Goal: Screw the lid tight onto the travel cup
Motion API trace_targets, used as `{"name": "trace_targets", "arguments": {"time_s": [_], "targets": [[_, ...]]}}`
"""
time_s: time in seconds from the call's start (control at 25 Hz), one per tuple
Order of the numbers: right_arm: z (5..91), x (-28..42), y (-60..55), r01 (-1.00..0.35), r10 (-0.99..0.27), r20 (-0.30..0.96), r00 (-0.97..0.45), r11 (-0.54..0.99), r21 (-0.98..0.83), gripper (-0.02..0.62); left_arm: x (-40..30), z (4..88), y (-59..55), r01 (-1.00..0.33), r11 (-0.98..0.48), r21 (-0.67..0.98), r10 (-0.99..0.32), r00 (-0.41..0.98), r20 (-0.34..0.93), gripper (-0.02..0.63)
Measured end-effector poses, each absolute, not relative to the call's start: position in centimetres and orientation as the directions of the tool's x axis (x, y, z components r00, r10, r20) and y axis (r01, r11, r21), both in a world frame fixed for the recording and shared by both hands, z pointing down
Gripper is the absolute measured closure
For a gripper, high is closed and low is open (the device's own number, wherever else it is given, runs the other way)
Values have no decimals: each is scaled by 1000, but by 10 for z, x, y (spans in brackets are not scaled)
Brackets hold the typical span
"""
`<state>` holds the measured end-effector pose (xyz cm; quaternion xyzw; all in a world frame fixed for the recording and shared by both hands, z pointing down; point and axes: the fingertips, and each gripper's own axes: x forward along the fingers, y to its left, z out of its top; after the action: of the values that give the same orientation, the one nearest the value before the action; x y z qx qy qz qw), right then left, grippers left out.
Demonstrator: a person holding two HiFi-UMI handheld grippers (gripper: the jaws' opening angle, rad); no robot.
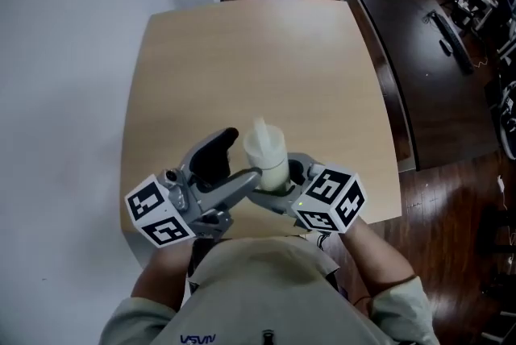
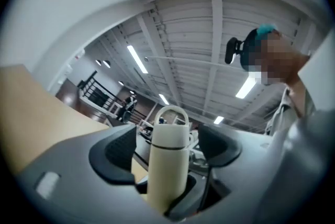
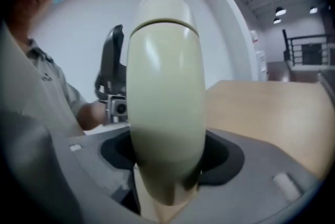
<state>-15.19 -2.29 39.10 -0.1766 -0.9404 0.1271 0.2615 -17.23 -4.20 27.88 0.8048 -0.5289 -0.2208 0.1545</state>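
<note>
Clamping the cream travel cup [image 1: 268, 151] by its body, the right tool [image 3: 167, 155] is holding it over the near edge of the table [image 1: 258, 61] — pads pressing on both sides. The left tool [image 2: 167, 149] is standing wide open around the cup, its pads clear of it — the lid [image 2: 170, 126] is sitting on top, loop handle up.

Left gripper [image 1: 232, 166], grey two-jaw body with a black-and-white marker cube, is standing wide open. Its black pads are sitting clear on both sides of the cream cylindrical travel cup [image 1: 266, 151]. Right gripper [image 1: 278, 178], of matching build, is clamping that cup's body between its pads. Both grippers are meeting close before the torso, jaws pointing inward. The bare right forearm [image 1: 379, 256] is angling inward from a pale sleeve.
</note>
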Motion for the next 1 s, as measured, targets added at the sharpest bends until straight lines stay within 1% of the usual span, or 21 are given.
{"name": "trace_targets", "arguments": {"time_s": [0.08,0.2,0.44,0.56,0.64,0.72,0.8,0.88,0.96,1.0], "targets": [[400,-154,-34,186,284,491,-823,953,-240,290,-173,283,-34,-821,-296,488,-955,249,-160,249],[407,-152,-38,130,191,506,-841,980,-154,291,-170,290,-27,-853,-187,487,-982,152,-110,250],[417,-156,-19,127,81,530,-844,991,52,293,-176,303,-23,-875,-85,476,-996,70,-49,253],[421,-157,-13,140,52,549,-834,983,119,293,-179,305,-19,-881,-62,469,-998,47,-43,291],[421,-155,-10,151,57,553,-831,980,126,293,-178,305,-17,-879,-59,473,-998,41,-48,325],[420,-152,-9,165,71,553,-830,979,123,293,-176,304,-16,-877,-73,474,-997,52,-56,325],[415,-150,-5,199,113,551,-827,975,100,293,-172,299,-14,-878,-112,466,-993,87,-74,325],[408,-145,3,267,206,539,-817,963,36,293,-167,291,-12,-875,-177,451,-984,145,-104,324],[398,-138,15,364,347,500,-793,929,-68,293,-161,281,-9,-861,-263,436,-964,220,-148,304],[392,-133,21,417,423,473,-773,900,-123,293,-157,275,-8,-848,-314,428,-949,263,-174,304]]}}
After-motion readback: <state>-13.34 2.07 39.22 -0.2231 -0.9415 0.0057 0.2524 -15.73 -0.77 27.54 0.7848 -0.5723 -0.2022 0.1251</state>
